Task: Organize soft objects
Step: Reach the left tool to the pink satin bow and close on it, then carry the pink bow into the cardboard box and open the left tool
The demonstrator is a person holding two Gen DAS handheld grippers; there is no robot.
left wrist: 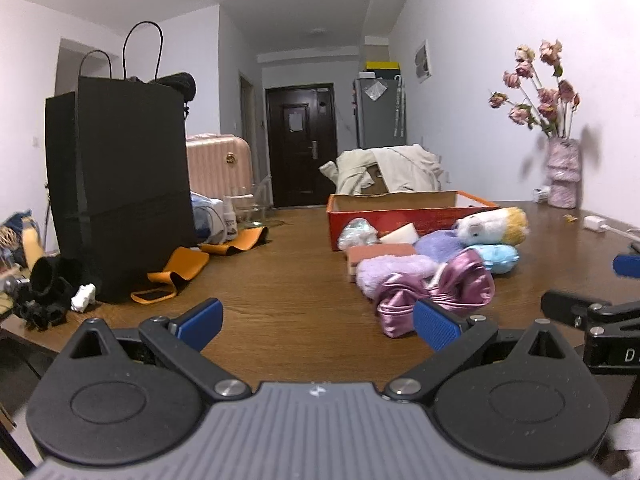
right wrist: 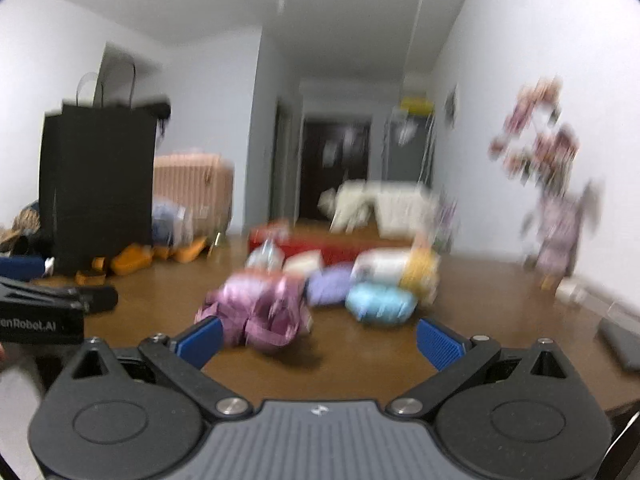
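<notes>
The left gripper (left wrist: 318, 322) has its blue ribbed pads spread wide with nothing between them; the right gripper (right wrist: 318, 340) is likewise spread and empty, and its view is blurred.

The soft objects lie in a heap just in front of the red box (left wrist: 394, 216), a shallow open cardboard tray:
- a shiny pink satin bow (left wrist: 436, 292), creased, nearest the grippers;
- a fuzzy lilac piece (left wrist: 390, 270) behind the bow;
- a round pale-blue plush (left wrist: 498, 258) to the right of the bow;
- a white-and-yellow plush (left wrist: 494, 224) touching the box wall;
- a brick-coloured sponge block (left wrist: 378, 252).

All rest on a brown wood-grain table (left wrist: 288, 280) in a white-walled room. Well left of the box stands a tall black paper bag (left wrist: 120, 188) with orange straps (left wrist: 180, 270) at its base. Far right of the box a vase of dried pink flowers (left wrist: 562, 172) stands against the wall.
</notes>
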